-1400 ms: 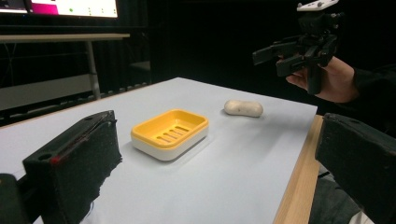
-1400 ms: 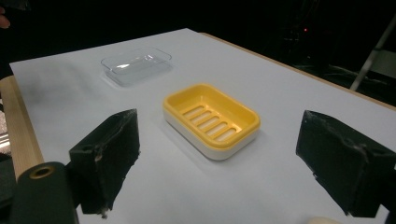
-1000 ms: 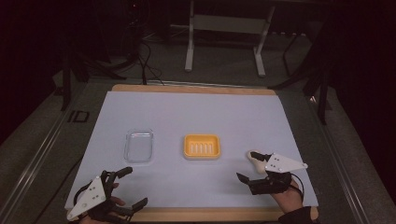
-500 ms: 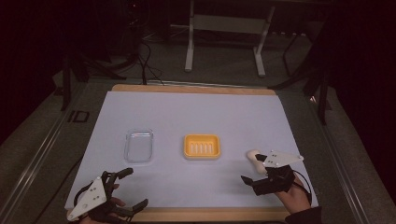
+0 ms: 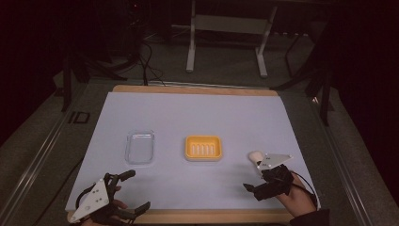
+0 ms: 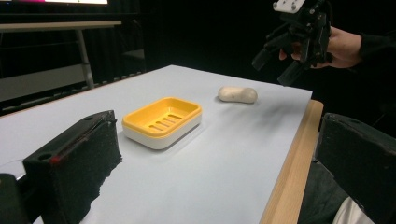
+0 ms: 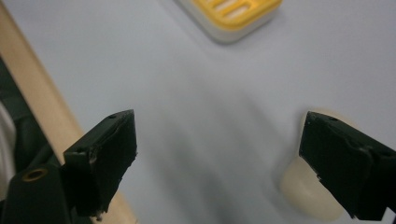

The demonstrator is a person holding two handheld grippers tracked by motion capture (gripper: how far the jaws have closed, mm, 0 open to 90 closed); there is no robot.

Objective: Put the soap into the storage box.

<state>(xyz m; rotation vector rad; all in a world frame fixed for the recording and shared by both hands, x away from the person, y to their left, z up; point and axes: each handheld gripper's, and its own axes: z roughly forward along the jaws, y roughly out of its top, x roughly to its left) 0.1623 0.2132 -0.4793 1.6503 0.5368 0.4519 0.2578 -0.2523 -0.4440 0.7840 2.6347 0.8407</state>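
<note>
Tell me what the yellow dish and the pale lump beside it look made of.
The dish looks like moulded plastic: glossy yellow slotted insert over a white base. The lump has a matte, cream, rounded surface, probably a bar of soap, though I cannot be sure from its look.

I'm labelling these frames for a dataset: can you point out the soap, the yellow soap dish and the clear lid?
soap [image 6: 237,94]: left gripper view, middle of its top.
yellow soap dish [image 5: 203,147]: high view, slotted floor.
clear lid [image 5: 140,147]: high view, flat centre.
</note>
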